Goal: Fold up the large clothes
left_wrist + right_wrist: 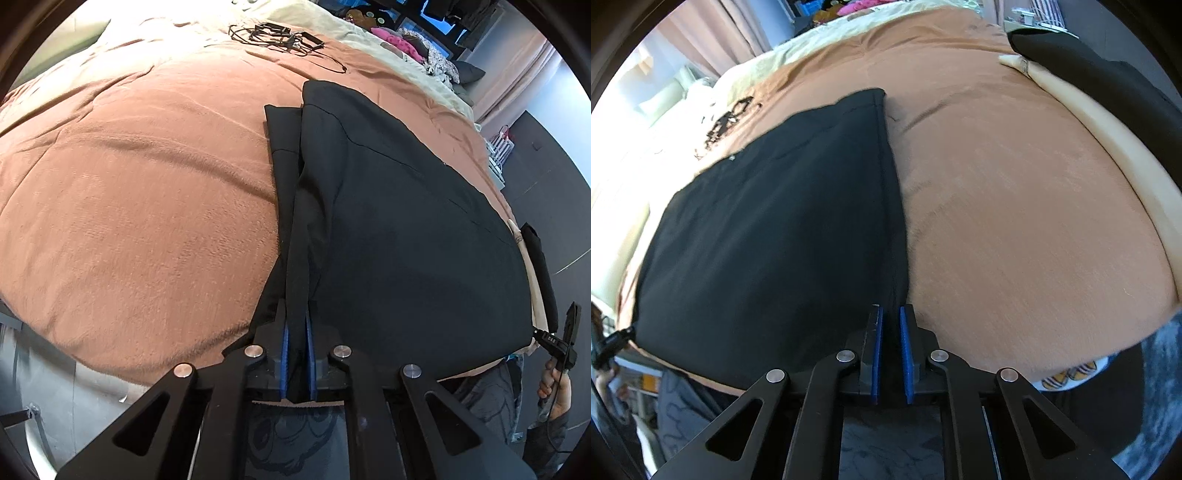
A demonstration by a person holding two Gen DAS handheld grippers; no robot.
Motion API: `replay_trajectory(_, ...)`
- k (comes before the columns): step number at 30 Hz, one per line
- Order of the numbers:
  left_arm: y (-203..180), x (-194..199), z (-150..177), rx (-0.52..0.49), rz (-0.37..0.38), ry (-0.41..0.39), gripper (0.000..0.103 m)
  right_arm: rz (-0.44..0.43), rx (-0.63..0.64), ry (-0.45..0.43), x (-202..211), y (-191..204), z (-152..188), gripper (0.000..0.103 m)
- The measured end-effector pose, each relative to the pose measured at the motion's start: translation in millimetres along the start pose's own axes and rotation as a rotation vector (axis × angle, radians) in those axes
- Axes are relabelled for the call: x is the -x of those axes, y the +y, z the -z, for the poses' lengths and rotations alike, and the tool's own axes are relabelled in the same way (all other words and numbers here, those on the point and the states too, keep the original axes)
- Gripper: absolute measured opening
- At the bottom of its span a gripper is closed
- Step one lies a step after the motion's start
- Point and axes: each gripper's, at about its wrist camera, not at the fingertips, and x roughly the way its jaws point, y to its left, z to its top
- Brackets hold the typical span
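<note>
you had black garment [388,229] spread flat on bed's orange blanket [129,192], its near hem at bed's near edge. your left hand-held gripper [296,325] sat at garment's near left corner, blue pads pinched narrow on folded edge of cloth. your right hand-held gripper [891,317] sat at garment's near right corner, pads narrow, dark cloth edge caught between them. tangle of black cables [280,37] lay on blanket beyond garment's far end. your hand [554,384] showed right of garment, gripping other tool's handle.
</note>
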Motion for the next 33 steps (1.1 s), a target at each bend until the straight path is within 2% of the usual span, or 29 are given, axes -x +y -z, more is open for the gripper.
replay_trajectory(2, 1.9, 5.1, -1.3, 0.018, 0.02, -0.011, 0.011, 0.025, -0.008, -0.005, 5.8, -0.7, -2.0, 0.01)
replay_trajectory(5, 10.2, 16.8, -2.5, 0.078, 0.066, -0.024, 0.013, 0.015, -0.012, -0.046, 27.7, 3.2, -2.4, 0.011)
replay_trajectory(6, 12.3, 20.4, -2.4, 0.092, 0.071, -0.031, 0.019, 0.011, -0.008, -0.058, 34.0, 6.9, -2.4, 0.02)
replay_trajectory(7, 14.8, 25.1, -2.1, 0.104, 0.077, -0.045, 0.034, 0.008, -0.001, -0.073, 40.7, 11.4, -2.3, 0.038)
replay_trajectory(8, 17.0, 29.7, -1.5, 0.114, 0.088, -0.061, 0.045, 0.008, 0.016, -0.1, 49.8, 19.2, -2.5, 0.047)
replay_trajectory(9, 17.2, 33.0, 0.3, 0.123, 0.102, -0.077, 0.071, 0.005, 0.036, -0.123, 56.1, 27.9, -2.9, 0.057)
replay_trajectory(10, 17.5, 36.6, 1.8, 0.132, 0.117, -0.095, 0.085, 0.0, 0.053, -0.137, 60.8, 34.8, -2.7, 0.058)
replay_trajectory(12, 19.9, 41.7, 4.4, 0.152, 0.141, -0.122, 0.086, -0.025, 0.1, -0.162, 70.7, 57.0, -2.0, 0.057)
replay_trajectory(15, 25.3, 35.4, 5.5, 0.198, 0.176, -0.1, 0.086, -0.057, 0.172, -0.169, 74.1, 90.8, -1.5, 0.057)
replay_trajectory(17, 30.4, 27.5, 7.5, 0.228, 0.171, -0.08, 0.086, -0.088, 0.214, -0.156, 70.7, 115.3, 0.3, 0.053)
replay_trajectory(19, 35.1, 21.8, 11.1, 0.256, 0.165, -0.067, 0.086, -0.119, 0.244, -0.128, 62.1, 137.2, 1.4, 0.042)
replay_trajectory(20, 38.3, 17.8, 13.5, 0.278, 0.179, -0.057, 0.085, -0.133, 0.254, -0.115, 56.8, 145.8, 4.2, 0.039)
replay_trajectory(25, 39.6, 2.9, 14.2, 0.304, 0.238, -0.029, 0.064, -0.183, 0.309, -0.051, 28.1, 196.4, 12.3, 0.024)
replay_trajectory(28, 39.1, -1.7, 9.2, 0.317, 0.257, -0.034, 0.062, -0.211, 0.337, -0.002, 8.6, 223.4, 16.4, 0.017)
replay_trajectory(32, 37.3, -8.2, 5.3, 0.313, 0.267, -0.035, 0.061, -0.203, 0.385, 0.032, -6.5, 245.3, 24.1, 0.015)
replay_trajectory(33, 36.5, -8.9, 5.2, 0.306, 0.257, -0.039, 0.053, -0.204, 0.39, 0.044, -10.3, 248.7, 25.4, 0.015)
